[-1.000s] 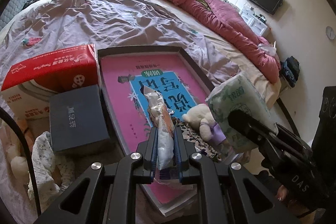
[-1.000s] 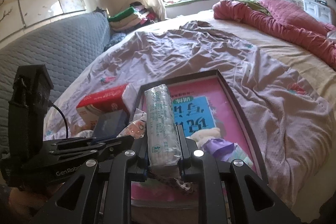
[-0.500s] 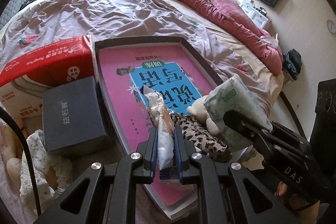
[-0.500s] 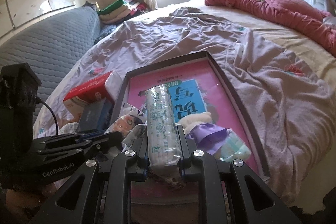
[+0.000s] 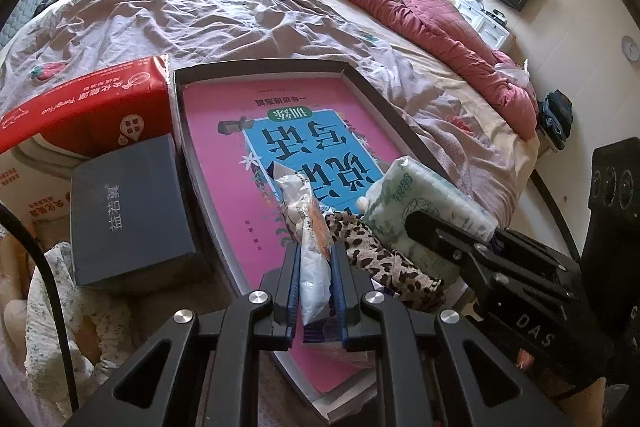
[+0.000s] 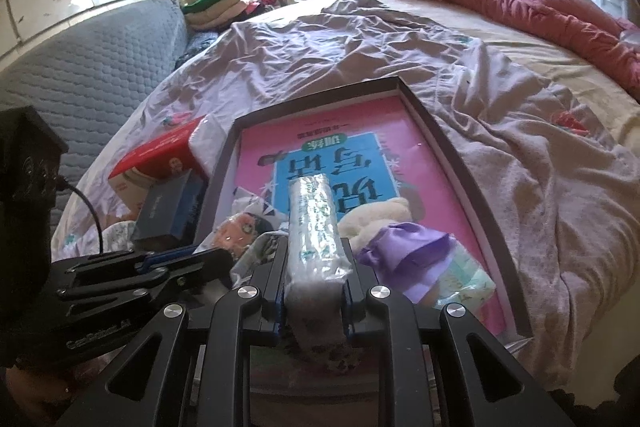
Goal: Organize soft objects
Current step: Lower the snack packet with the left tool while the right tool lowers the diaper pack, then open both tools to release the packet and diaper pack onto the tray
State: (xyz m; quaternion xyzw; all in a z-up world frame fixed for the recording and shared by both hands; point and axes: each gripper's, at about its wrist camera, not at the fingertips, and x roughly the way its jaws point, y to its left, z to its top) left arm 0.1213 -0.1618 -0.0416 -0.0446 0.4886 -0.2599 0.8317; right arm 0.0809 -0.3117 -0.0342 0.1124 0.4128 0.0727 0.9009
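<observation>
My left gripper is shut on a small plastic-wrapped packet held over the near end of a shallow dark tray with a pink and blue book in it. My right gripper is shut on a green and white tissue pack, which also shows in the left wrist view, just right of the left gripper. In the tray lie a leopard-print cloth, a cream plush toy in a purple dress and another tissue pack.
A red tissue box and a dark blue box lie left of the tray on the wrinkled mauve bedsheet. A floral cloth lies at the near left. A red quilt runs along the far right.
Both grippers have moved lower and closer over the tray's near end with their packs still held. The plush toy is now mostly hidden behind the tissue pack in the left wrist view.
</observation>
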